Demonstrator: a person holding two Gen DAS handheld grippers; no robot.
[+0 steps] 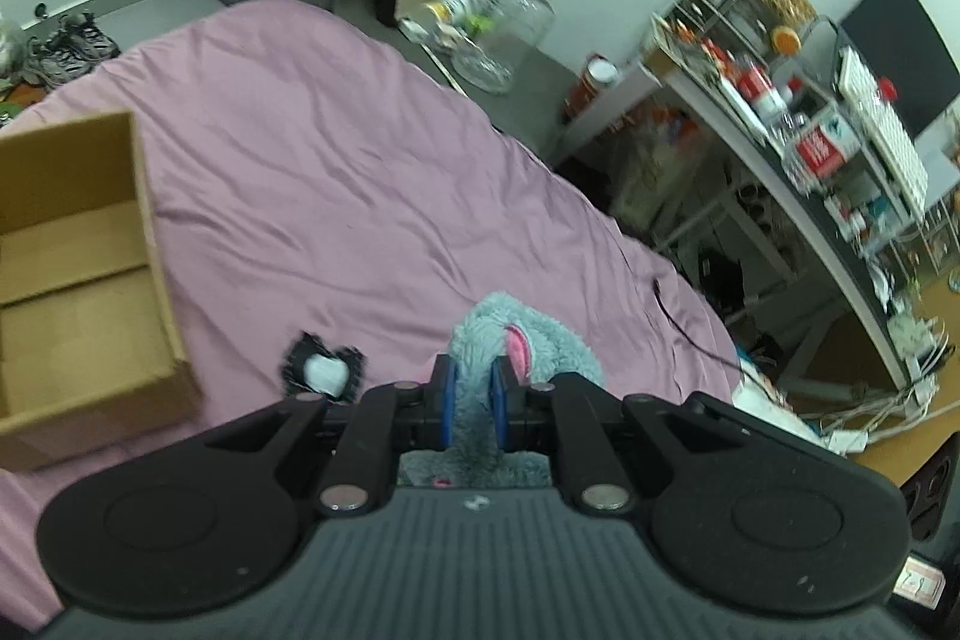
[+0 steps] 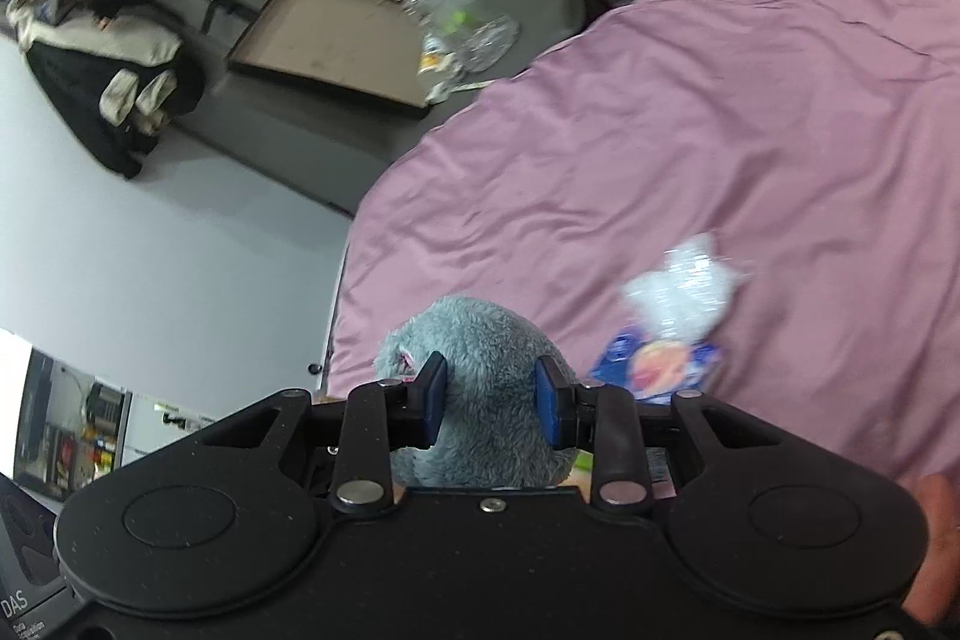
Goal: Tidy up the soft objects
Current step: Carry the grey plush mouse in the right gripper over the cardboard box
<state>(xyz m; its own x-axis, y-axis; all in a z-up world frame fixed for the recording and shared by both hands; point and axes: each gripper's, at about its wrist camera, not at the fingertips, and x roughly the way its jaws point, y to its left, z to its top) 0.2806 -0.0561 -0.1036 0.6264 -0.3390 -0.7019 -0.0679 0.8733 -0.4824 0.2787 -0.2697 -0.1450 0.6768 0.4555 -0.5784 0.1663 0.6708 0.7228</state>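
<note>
Pink bedsheet (image 1: 336, 172) everywhere, cardboard box (image 1: 78, 280) sitting on it at the left. Left gripper (image 1: 471, 400) and right gripper (image 2: 491, 403) are both clamped onto the grey plush toy (image 2: 480, 340), held above the bed.

So the bed (image 1: 360, 172) has a wrinkled pink sheet over it. An open cardboard box (image 1: 78, 280) sits on it at the left of the left wrist view, with a small black-and-white thing (image 1: 324, 370) just beside it. A thin black cable (image 1: 678, 322) trails over the right edge. A shiny snack packet (image 2: 672, 322) lies on the sheet too.
</note>
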